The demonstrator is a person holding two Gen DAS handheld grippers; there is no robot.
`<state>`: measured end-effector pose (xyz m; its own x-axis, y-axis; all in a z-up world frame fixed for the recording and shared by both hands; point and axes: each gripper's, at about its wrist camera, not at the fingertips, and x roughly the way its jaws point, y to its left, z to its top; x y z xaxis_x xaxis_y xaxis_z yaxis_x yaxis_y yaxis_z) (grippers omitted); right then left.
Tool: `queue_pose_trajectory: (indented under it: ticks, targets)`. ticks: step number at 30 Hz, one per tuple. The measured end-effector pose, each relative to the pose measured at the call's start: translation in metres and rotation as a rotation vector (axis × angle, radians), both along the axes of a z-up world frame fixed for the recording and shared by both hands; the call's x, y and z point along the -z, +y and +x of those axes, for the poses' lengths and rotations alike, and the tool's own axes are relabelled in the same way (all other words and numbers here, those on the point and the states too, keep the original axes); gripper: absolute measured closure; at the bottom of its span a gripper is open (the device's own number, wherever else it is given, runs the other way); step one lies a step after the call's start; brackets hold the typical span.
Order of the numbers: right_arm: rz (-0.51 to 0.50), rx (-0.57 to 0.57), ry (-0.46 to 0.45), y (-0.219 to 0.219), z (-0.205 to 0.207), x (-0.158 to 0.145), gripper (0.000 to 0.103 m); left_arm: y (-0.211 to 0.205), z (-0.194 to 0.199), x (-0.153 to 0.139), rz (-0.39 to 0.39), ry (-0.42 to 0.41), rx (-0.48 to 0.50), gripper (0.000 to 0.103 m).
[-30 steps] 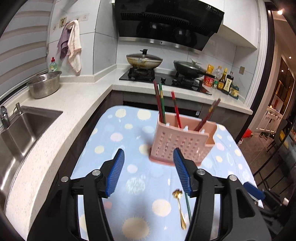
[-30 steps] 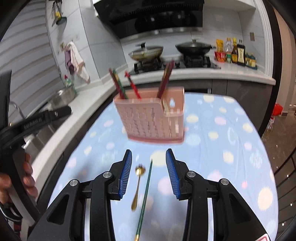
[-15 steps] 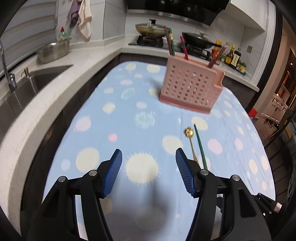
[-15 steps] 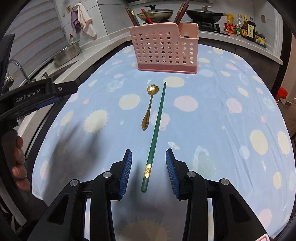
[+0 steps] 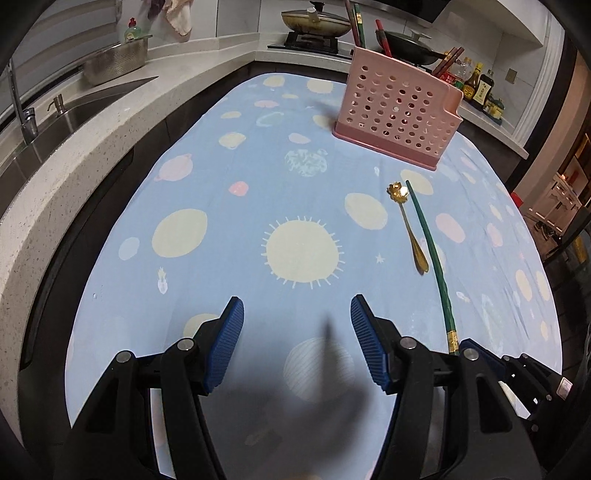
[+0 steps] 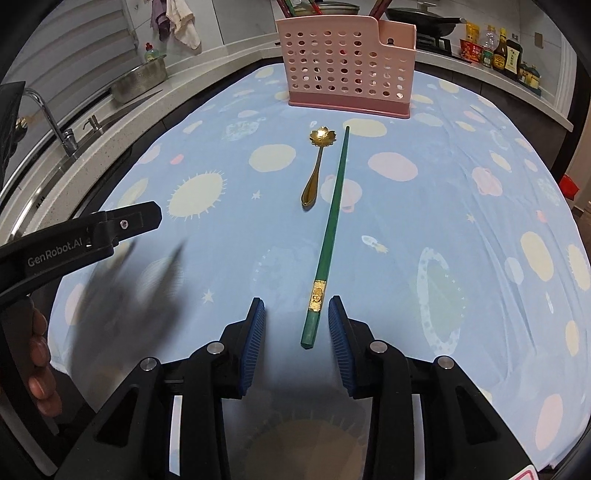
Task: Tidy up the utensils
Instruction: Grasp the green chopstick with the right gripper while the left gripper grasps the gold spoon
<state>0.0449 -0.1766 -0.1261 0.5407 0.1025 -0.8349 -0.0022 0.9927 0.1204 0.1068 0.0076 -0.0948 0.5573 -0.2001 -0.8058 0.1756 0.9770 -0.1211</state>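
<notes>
A green chopstick with a gold band lies on the blue spotted tablecloth, and a gold flower-headed spoon lies just left of it. My right gripper is open, and the chopstick's near end lies between its fingers. A pink perforated utensil holder with several chopsticks stands at the far side. In the left wrist view my left gripper is open and empty over the cloth, left of the chopstick, the spoon and the holder.
A white counter with a sink and a steel colander runs along the left. A stove with pans and sauce bottles stand behind the table. The left gripper's body shows at the left of the right wrist view.
Both grippers have drawn back from the holder toward the near side of the table and lowered. The right gripper now straddles the chopstick's near end. Both stay open.
</notes>
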Motion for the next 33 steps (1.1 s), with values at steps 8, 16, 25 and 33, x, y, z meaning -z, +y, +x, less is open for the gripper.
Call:
queue_pose_trajectory:
  ticks: [8, 16, 25, 33]
  targets:
    - [-0.020, 0.016, -0.014, -0.005, 0.002, 0.003, 0.083, 0.003, -0.001, 0.006, -0.005, 0.020, -0.005, 0.046]
    - [-0.024, 0.050, -0.018, -0.016, 0.004, 0.003, 0.096, -0.001, -0.002, 0.008, -0.009, 0.027, 0.014, 0.046]
    - [0.004, 0.124, -0.021, -0.040, 0.001, -0.002, 0.096, -0.031, 0.003, 0.007, -0.053, 0.039, 0.084, 0.041]
    - [0.037, 0.179, -0.028, -0.064, -0.001, -0.006, 0.096, -0.081, 0.020, 0.005, -0.077, 0.024, 0.174, 0.040]
